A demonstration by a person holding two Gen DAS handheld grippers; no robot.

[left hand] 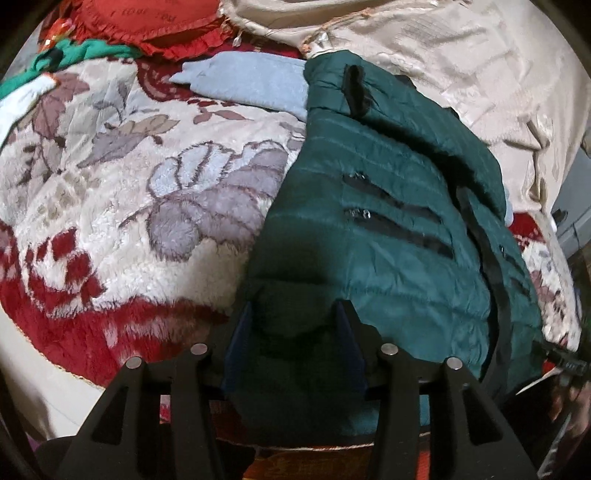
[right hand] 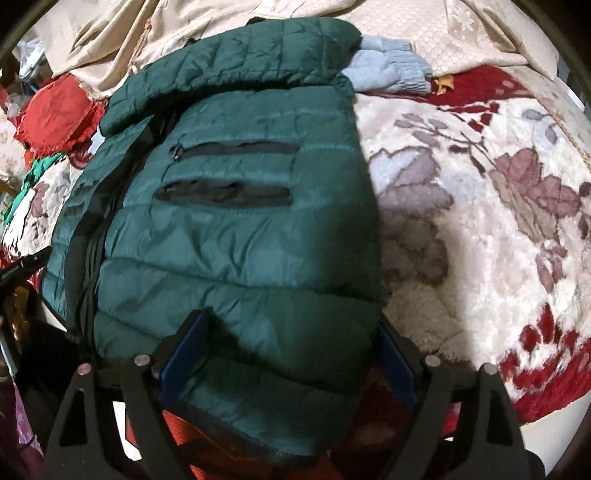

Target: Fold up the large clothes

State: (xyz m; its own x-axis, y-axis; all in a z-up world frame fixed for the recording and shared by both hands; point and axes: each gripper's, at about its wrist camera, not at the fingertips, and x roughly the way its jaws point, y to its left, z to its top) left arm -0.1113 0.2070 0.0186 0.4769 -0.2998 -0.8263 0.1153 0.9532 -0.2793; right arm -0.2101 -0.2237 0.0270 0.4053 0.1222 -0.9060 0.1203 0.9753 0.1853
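Observation:
A dark green quilted puffer jacket [left hand: 388, 236] lies on a floral blanket, front up, with black zip pockets and a black zipper strip. It also shows in the right wrist view [right hand: 236, 229], a sleeve folded across its top. My left gripper [left hand: 293, 314] is open, its blue-padded fingers standing either side of the jacket's near hem corner. My right gripper [right hand: 291, 328] is open wide, its fingers straddling the jacket's near hem, which hangs over the bed edge.
The red, white and grey floral plush blanket [left hand: 129, 192] covers the bed [right hand: 480, 221]. A light blue garment [left hand: 251, 85] lies under the jacket's far end. A red frilled cushion [left hand: 147, 26] and a cream satin cover [left hand: 461, 66] lie behind. A green cloth [left hand: 74, 55] lies far left.

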